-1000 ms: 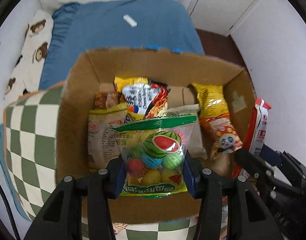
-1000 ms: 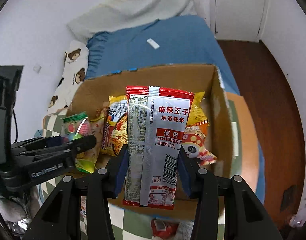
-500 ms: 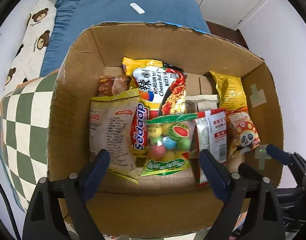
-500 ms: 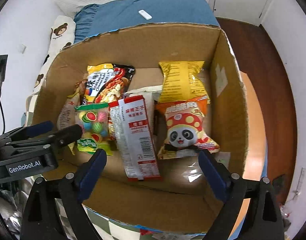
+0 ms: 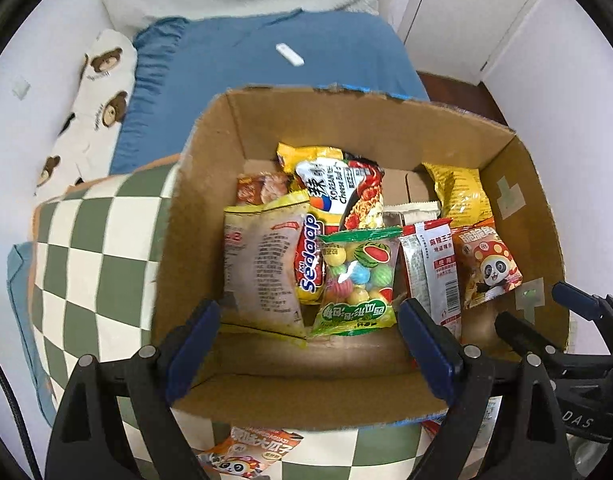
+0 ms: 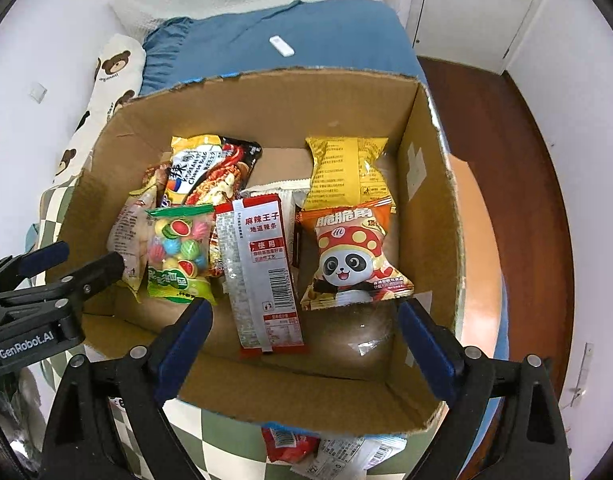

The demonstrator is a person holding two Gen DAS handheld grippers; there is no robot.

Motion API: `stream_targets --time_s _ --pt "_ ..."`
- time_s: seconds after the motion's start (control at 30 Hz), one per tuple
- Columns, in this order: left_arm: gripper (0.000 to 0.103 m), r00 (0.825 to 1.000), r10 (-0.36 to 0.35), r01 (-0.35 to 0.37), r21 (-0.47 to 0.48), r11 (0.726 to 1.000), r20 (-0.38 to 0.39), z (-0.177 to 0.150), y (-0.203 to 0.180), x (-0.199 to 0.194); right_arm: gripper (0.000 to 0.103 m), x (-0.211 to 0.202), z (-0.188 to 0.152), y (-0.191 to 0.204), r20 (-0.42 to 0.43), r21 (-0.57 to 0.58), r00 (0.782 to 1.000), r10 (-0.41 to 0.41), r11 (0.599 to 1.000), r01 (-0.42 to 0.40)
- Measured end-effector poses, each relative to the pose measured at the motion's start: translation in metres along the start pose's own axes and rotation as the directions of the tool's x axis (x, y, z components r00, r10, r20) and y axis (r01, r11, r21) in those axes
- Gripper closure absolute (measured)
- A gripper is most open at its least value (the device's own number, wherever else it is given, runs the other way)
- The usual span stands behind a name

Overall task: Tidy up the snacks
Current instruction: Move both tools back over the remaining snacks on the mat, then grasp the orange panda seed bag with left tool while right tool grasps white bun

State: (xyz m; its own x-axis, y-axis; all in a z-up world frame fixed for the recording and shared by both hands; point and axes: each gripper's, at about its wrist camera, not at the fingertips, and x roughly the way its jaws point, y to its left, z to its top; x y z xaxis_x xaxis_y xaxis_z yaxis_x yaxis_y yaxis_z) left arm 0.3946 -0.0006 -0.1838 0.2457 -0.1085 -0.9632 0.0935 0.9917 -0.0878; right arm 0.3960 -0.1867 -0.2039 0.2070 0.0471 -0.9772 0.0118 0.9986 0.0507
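We find most snacks already inside the cardboard box [image 6: 430, 208]: the candy bag [image 6: 178, 254] and red strip packet [image 6: 262, 276] lie on its floor. Both the left gripper [image 5: 308, 346] and right gripper [image 6: 304, 344] stand spread, holding nothing. Loose packets [image 6: 306, 448] outside the box's near wall remain.

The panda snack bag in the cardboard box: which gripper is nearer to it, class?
Right. The right gripper hangs open just in front of the panda snack bag; the left gripper, also open, sits further left, over the watermelon candy bag.
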Motion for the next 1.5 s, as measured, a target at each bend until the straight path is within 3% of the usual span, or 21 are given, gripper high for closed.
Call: stream_targets --time_s 0.37,0.6,0.83,1.03,1.13,1.23,1.33,1.4,1.5 --pt "0.012 0.988 0.028 -0.028 -0.004 1.000 0.151 -0.034 0.008 -0.054 0.007 -0.050 -0.030 0.014 0.146 -0.031 0.989 -0.036 0.999 0.041" --pt "0.012 0.965 0.032 -0.038 0.017 0.999 0.259 -0.061 0.005 -0.092 0.007 -0.084 -0.058 0.017 0.226 -0.026 0.974 -0.032 0.999 0.039" --pt "0.012 0.957 0.003 0.001 -0.013 1.000 0.289 -0.085 0.008 -0.119 0.007 -0.117 -0.089 0.020 0.286 -0.020 0.958 0.013 1.000 -0.008" --pt "0.012 0.973 0.017 0.003 -0.087 0.996 0.232 -0.122 0.034 -0.102 0.008 -0.100 -0.130 0.001 0.236 0.026 0.968 0.081 0.996 -0.090" --pt "0.012 0.989 0.024 -0.002 -0.155 0.988 0.145 -0.145 0.054 -0.072 0.020 -0.069 -0.150 -0.026 0.181 0.116 0.978 0.100 0.986 -0.122" --pt "0.012 0.999 0.006 0.004 -0.264 0.964 0.034 -0.164 0.078 -0.035 0.020 -0.035 -0.164 -0.053 0.128 0.214 0.988 0.090 0.970 -0.116" --pt "0.012 0.999 -0.029 0.012 -0.367 0.930 -0.042 -0.178 0.096 -0.001 0.019 -0.002 -0.174 -0.069 0.072 0.269 0.995 0.070 0.959 -0.087" --pt "0.012 0.998 -0.005 -0.019 -0.344 0.939 -0.069 -0.180 0.093 0.019 0.019 0.017 -0.177 -0.073 0.040 0.283 0.996 0.083 0.955 -0.091" --pt "0.012 0.992 0.056 -0.077 -0.187 0.979 -0.115 -0.173 0.073 0.041 0.019 0.039 -0.181 -0.071 0.007 0.277 0.995 0.097 0.956 -0.095"
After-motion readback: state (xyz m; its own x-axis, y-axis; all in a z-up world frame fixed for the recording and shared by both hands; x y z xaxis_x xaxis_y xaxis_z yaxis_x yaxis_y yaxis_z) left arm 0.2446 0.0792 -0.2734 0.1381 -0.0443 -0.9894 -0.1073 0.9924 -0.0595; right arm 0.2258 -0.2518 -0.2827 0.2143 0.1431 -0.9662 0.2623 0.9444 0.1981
